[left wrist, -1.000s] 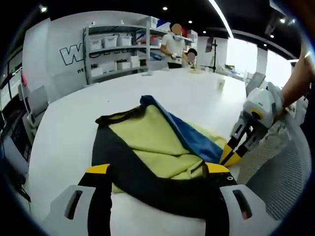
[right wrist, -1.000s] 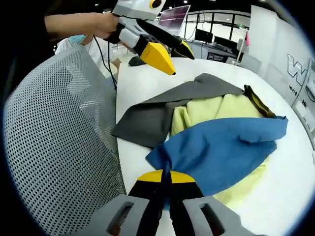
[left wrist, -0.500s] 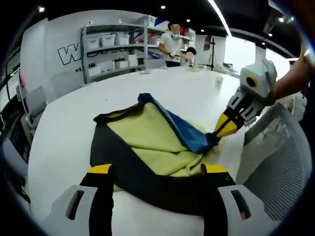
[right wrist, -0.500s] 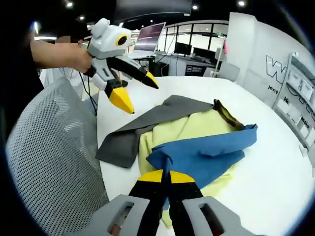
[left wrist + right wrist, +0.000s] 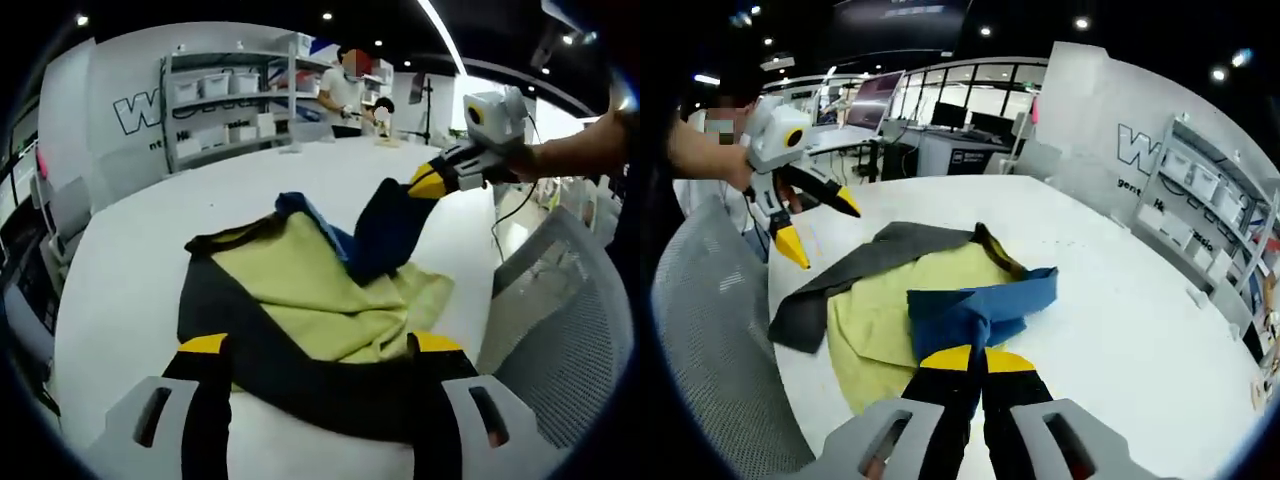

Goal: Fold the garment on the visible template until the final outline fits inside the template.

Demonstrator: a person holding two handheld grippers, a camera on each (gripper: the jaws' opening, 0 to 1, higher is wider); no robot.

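The right gripper (image 5: 971,362) had its fingers clenched on the garment's (image 5: 910,300) blue flap (image 5: 385,225), raised to carry it across the yellow panel as a fold. Beyond, the left gripper (image 5: 818,225) hovered with fingers apart over the bench (image 5: 1120,330), grasping nothing.
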